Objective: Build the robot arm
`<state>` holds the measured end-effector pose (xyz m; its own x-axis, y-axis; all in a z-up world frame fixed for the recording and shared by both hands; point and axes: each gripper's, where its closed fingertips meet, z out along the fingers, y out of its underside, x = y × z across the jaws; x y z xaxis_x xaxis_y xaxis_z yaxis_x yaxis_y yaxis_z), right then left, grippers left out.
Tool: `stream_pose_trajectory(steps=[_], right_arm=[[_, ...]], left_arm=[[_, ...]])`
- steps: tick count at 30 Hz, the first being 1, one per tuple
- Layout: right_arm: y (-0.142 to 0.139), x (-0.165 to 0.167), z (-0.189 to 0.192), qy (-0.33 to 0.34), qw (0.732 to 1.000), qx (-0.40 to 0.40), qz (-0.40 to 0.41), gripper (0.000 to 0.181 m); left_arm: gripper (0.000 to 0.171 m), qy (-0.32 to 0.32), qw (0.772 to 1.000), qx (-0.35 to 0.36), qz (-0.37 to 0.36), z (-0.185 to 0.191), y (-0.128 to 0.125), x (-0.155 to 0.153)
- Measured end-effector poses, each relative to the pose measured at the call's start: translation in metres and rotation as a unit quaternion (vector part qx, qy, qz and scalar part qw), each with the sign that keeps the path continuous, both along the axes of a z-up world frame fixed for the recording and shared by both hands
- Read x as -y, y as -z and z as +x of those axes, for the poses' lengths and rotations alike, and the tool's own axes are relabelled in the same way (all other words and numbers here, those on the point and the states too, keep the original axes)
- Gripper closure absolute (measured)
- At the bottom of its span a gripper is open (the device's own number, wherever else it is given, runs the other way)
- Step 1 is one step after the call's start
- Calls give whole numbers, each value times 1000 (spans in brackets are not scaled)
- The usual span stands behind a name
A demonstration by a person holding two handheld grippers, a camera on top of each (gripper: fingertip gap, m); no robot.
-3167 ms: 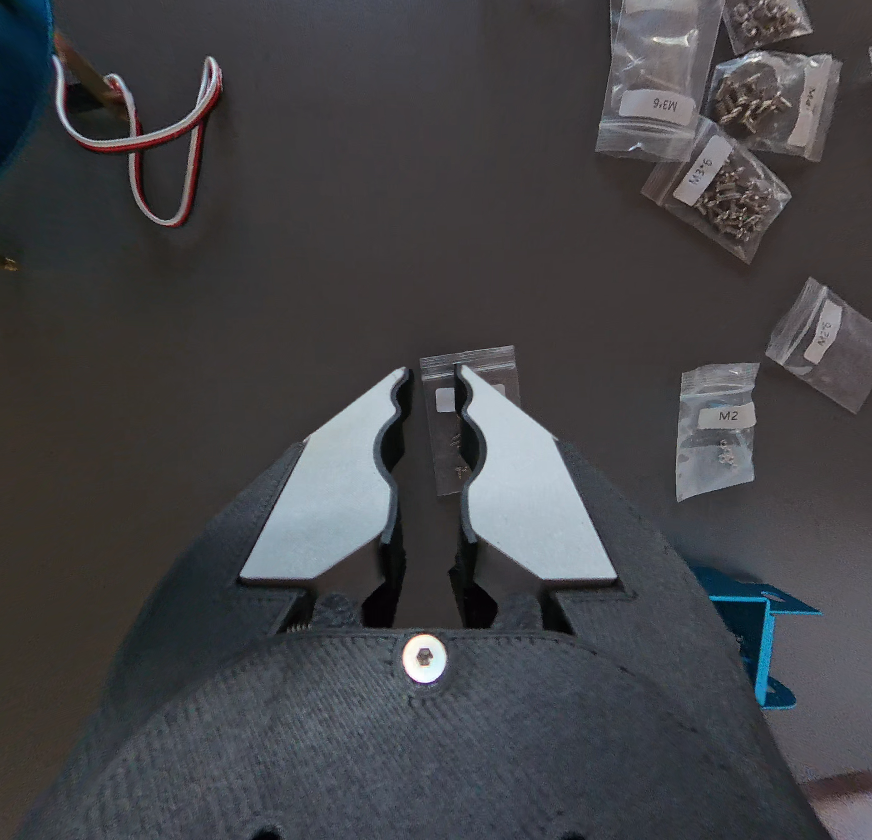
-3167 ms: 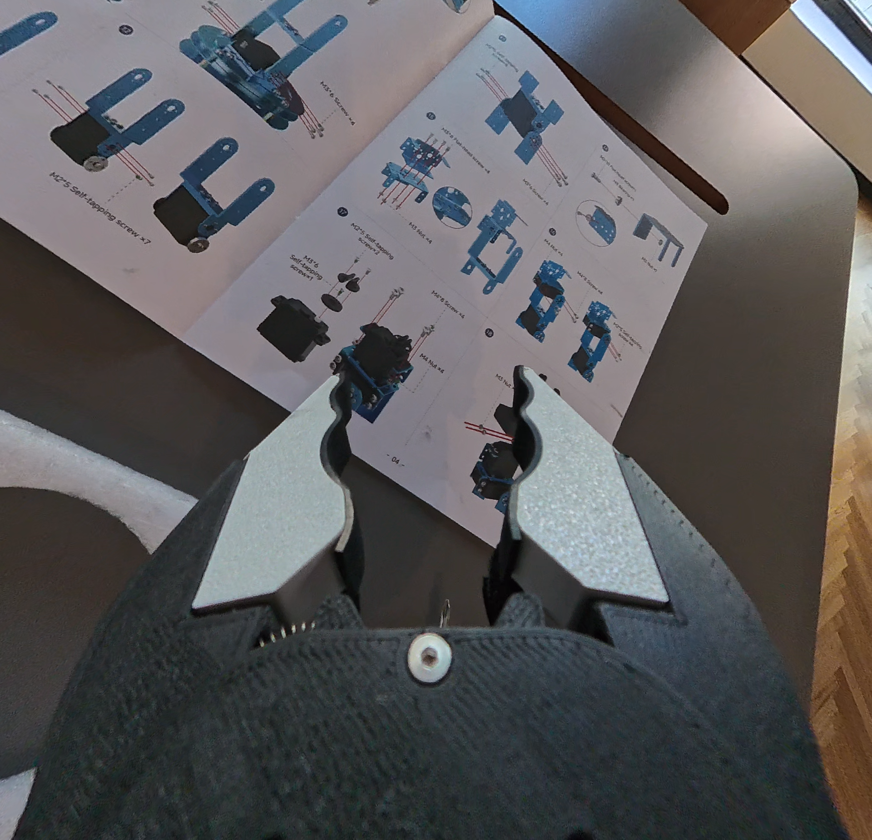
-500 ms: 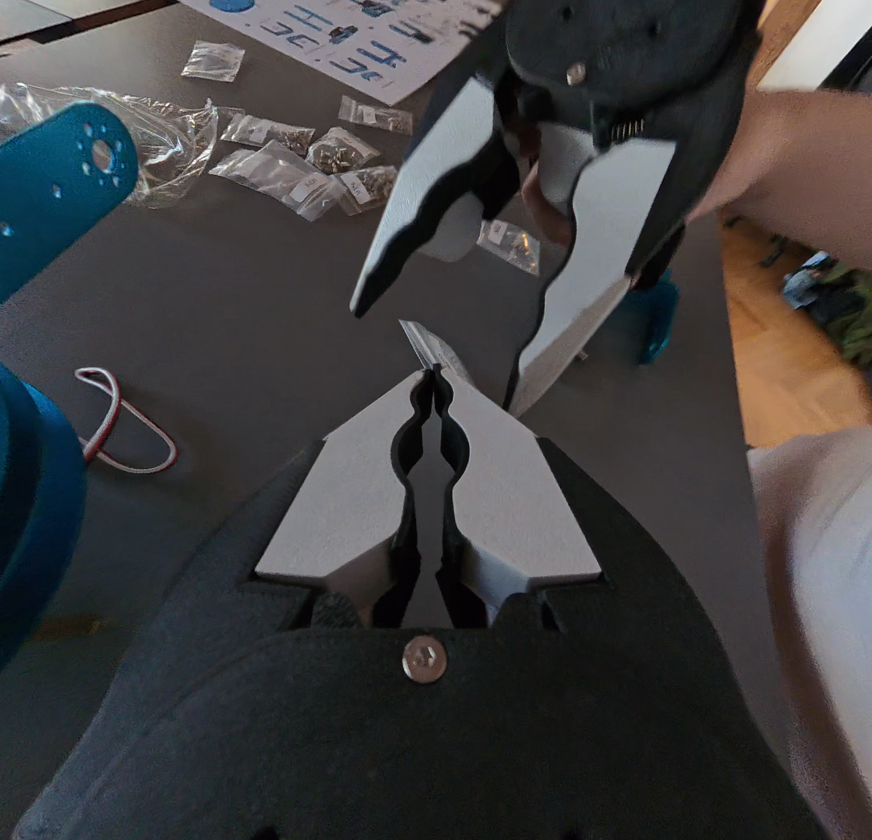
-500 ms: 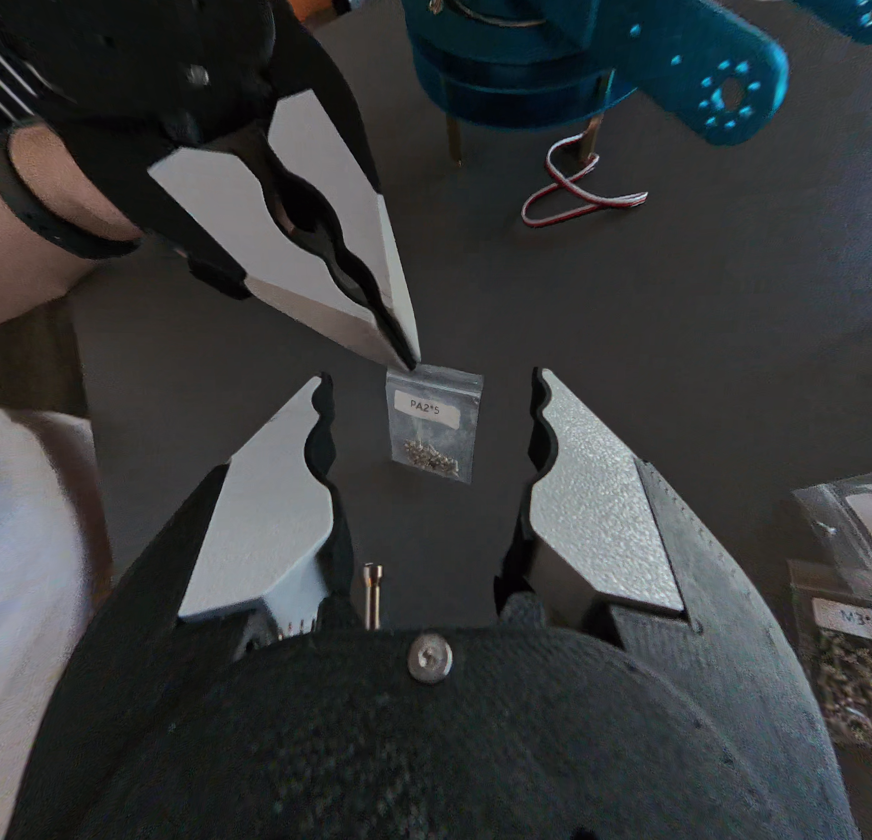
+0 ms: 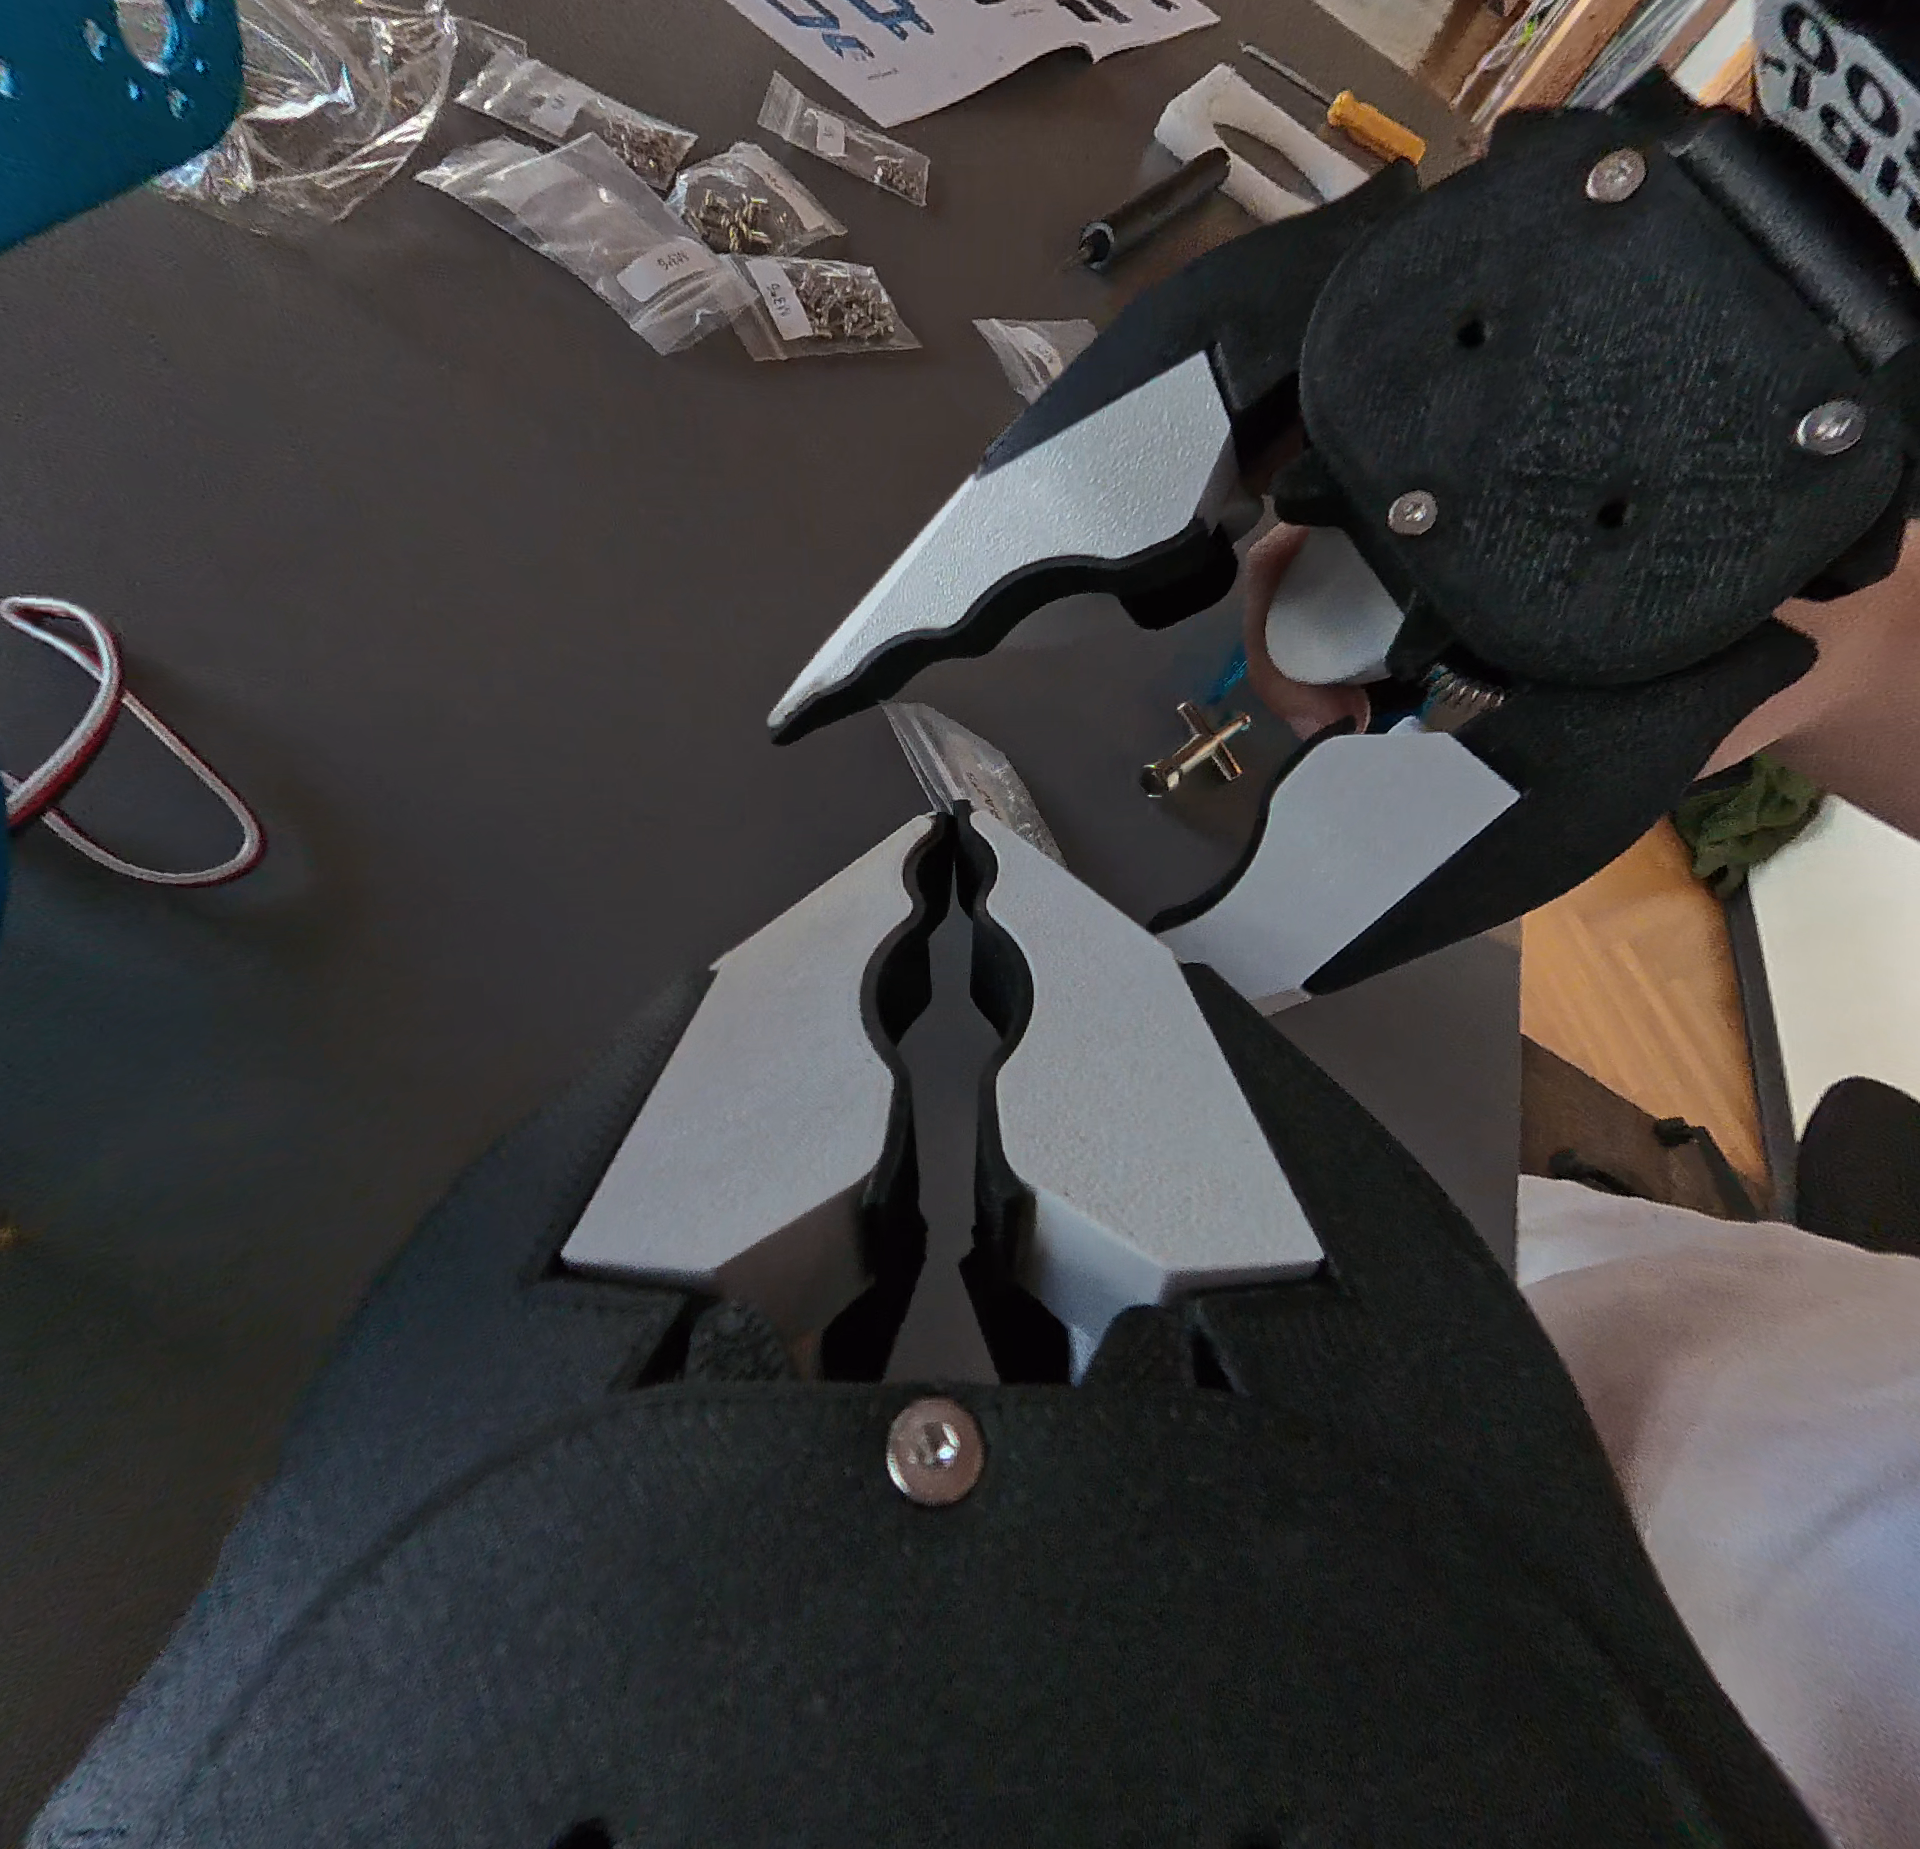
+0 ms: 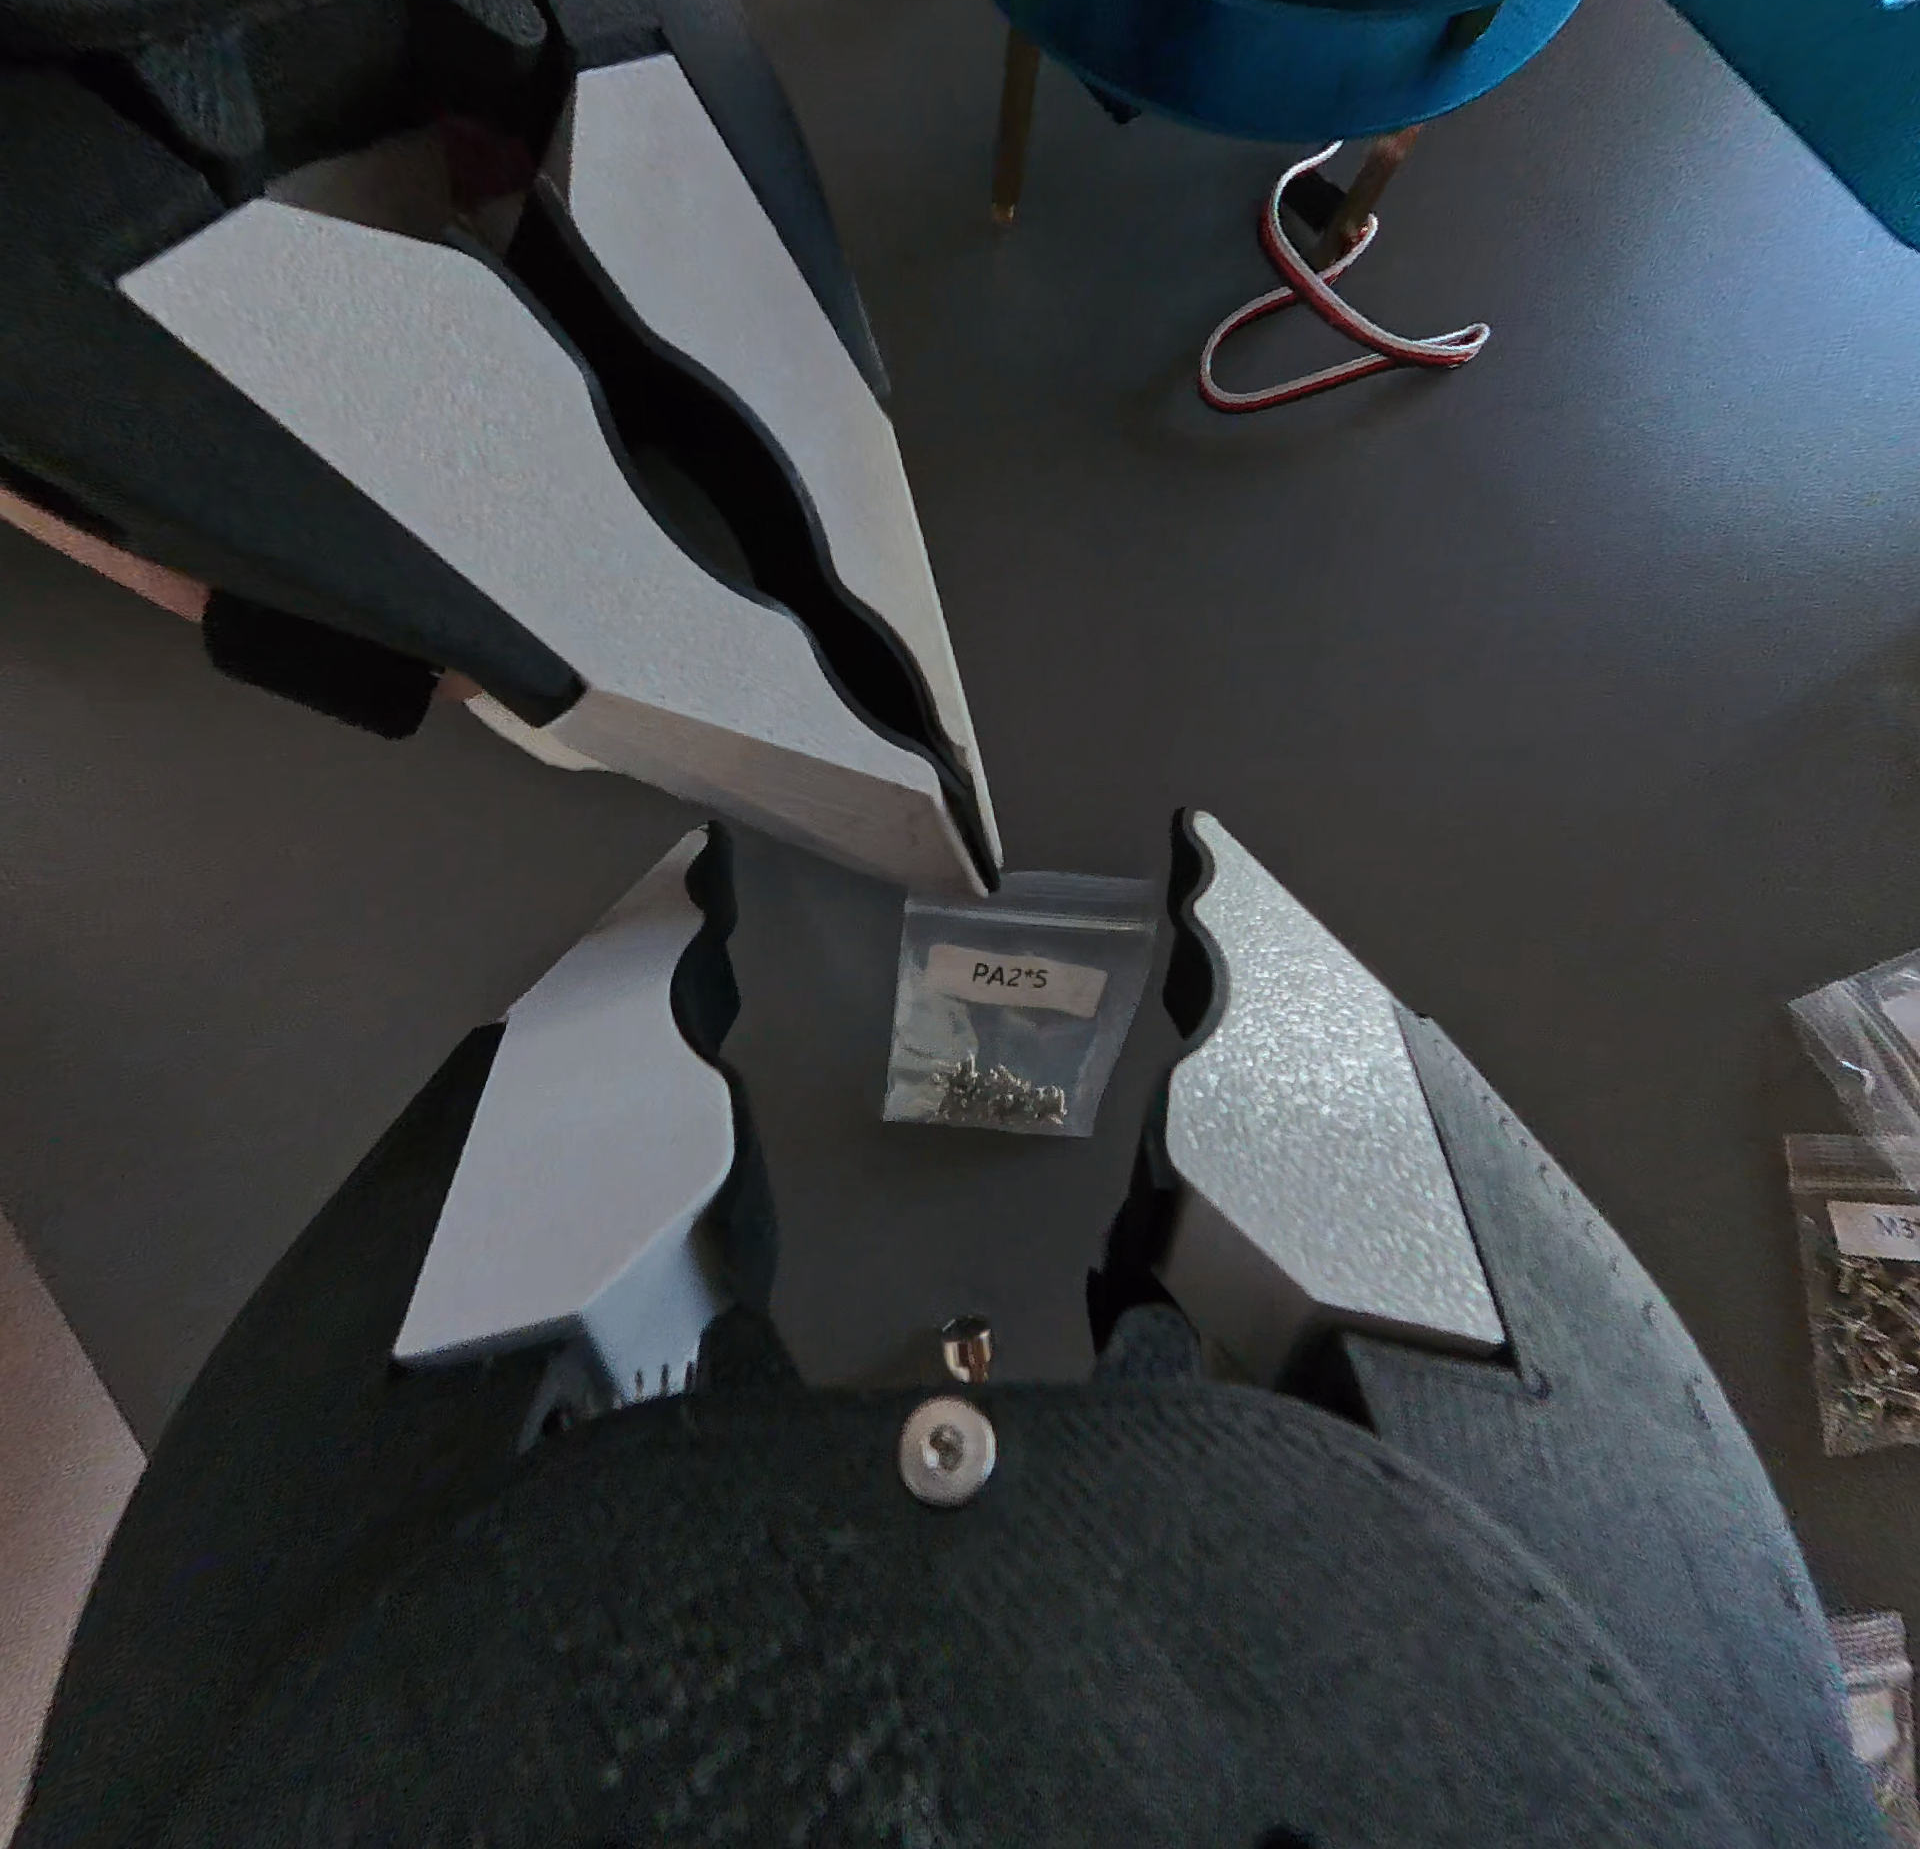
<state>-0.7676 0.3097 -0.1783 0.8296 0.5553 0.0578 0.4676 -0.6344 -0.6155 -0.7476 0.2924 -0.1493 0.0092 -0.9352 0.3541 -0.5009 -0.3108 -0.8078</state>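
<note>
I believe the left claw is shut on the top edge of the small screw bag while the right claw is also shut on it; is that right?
Not quite. The left claw is shut on the top edge of the small screw bag, but the right claw is open, its fingers standing either side of the bag without gripping it. The right wrist view shows this.

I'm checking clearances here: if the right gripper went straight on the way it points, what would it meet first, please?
Most likely the small clear bag of screws, which hangs between the right gripper's open fingers, pinched at its top corner by the left gripper. Depth is hard to judge, so the left gripper's tips could come first.
</note>
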Motion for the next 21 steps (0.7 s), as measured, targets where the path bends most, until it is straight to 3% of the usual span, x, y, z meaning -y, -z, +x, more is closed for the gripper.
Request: stream_pose_trajectory(steps=[8, 13, 17, 21], right_arm=[[-10, 2, 6, 2, 999, -2, 45, 105], [-39, 19, 32, 28, 994, -60, 92, 101], [-62, 60, 76, 53, 986, -90, 128, 99], [-71, 119, 144, 78, 980, -87, 159, 99]], left_arm=[[171, 29, 999, 16, -26, 8, -17, 15], [171, 45, 999, -2, 25, 28, -29, 18], [171, 46, 998, -15, 49, 50, -38, 18], [171, 15, 997, -23, 74, 74, -38, 16]])
